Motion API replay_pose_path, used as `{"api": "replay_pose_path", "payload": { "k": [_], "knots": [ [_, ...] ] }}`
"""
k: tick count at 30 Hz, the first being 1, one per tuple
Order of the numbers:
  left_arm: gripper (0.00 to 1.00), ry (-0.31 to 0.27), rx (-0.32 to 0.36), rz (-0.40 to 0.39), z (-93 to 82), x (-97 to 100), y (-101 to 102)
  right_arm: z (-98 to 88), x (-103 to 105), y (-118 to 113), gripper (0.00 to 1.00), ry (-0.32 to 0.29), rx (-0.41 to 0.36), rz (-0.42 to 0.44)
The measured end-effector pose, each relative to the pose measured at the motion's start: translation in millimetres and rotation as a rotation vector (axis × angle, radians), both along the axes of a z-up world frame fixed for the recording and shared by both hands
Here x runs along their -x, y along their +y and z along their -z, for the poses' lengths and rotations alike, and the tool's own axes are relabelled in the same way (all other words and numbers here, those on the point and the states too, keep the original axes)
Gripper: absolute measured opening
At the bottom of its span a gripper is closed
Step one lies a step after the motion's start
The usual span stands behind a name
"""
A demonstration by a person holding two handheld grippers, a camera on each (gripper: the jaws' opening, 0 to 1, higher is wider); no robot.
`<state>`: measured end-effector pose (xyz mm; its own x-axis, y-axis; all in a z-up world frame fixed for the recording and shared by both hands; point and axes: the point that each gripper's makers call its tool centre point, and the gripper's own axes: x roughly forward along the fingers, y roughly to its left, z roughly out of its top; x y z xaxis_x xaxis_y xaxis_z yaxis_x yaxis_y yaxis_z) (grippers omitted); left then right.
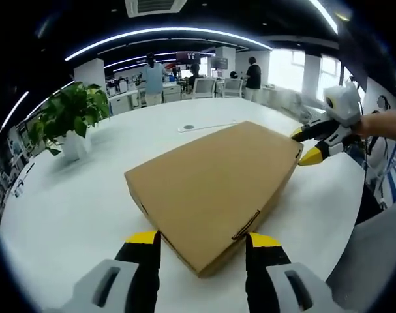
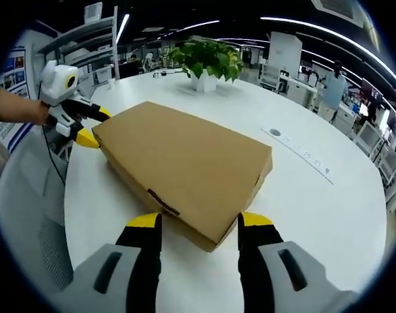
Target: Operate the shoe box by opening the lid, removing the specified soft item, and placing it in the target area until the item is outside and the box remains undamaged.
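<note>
**Shoe box closed, both grippers at opposite corners**

Office room, round white table (image 1: 67, 208) with a potted plant (image 1: 70, 117) beyond the box; people stand far behind at desks.

Shoe box (image 1: 217, 182), plain brown cardboard, lies flat on the table, lid shut. Soft item not visible.

Left gripper (image 1: 201, 248): jaws wide apart, yellow tips straddling the near corner of the box; contact cannot be judged, nothing clamped.

Right gripper (image 2: 199, 228): jaws likewise spread, one tip either side of its own near corner, nothing held. Seen from the left gripper view, it sits at the box's far right corner, tips parted.
</note>
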<state>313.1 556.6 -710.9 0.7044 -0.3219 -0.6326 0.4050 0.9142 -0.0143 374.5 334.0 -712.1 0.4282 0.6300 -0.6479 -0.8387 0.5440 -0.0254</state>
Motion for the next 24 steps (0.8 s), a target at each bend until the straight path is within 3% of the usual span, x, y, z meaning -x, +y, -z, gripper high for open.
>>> {"api": "replay_pose_path", "payload": {
  "k": [24],
  "knots": [
    [0.52, 0.041, -0.026, 0.112, 1.3, 9.5, 39.7, -1.0, 38.2, 27.7, 0.34, -0.007, -0.007, -0.023]
  ]
}}
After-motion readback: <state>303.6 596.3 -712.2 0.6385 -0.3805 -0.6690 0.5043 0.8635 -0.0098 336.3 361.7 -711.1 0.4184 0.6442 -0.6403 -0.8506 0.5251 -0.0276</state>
